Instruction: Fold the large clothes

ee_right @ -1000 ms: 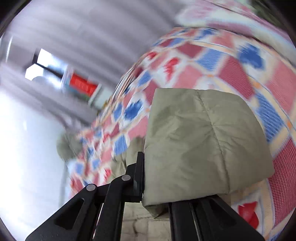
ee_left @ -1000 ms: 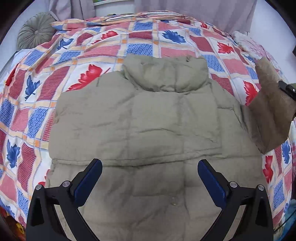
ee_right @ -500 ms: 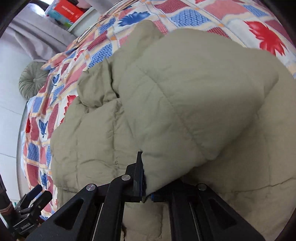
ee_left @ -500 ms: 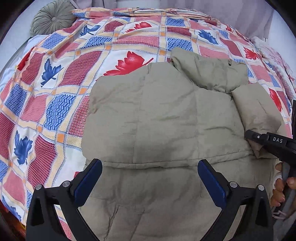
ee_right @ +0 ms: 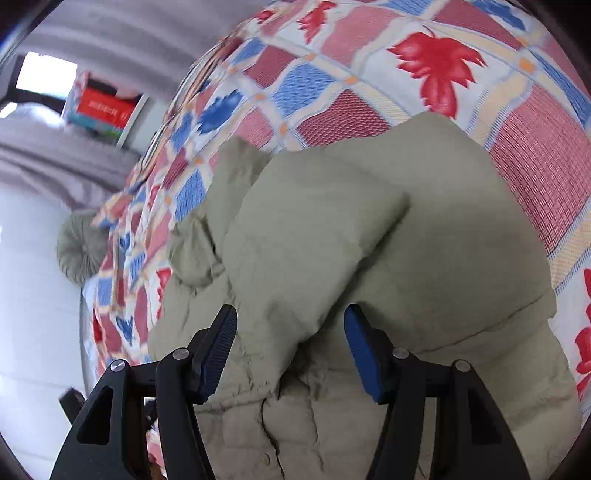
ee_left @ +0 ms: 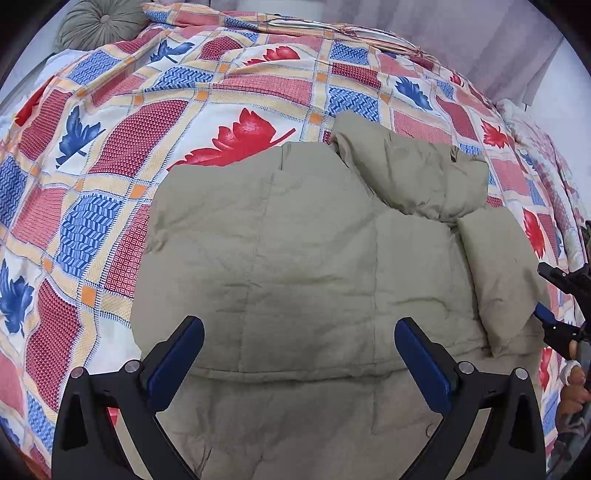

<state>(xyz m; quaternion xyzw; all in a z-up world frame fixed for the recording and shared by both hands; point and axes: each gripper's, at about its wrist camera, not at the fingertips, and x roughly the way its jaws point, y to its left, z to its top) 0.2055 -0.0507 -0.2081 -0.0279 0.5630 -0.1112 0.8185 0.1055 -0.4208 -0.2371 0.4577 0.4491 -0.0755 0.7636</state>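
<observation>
Jacket flat on quilt | left tool hovering, spread | right tool spread around sleeve

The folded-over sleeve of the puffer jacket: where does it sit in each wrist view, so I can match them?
Left wrist view: the sleeve lies at right of centre, across the jacket, below the collar, beside the right gripper.
Right wrist view: the sleeve fills the centre, running down between the open fingers.
Shared landmark: the round grey cushion, top left in the left view, mid-left in the right.
</observation>
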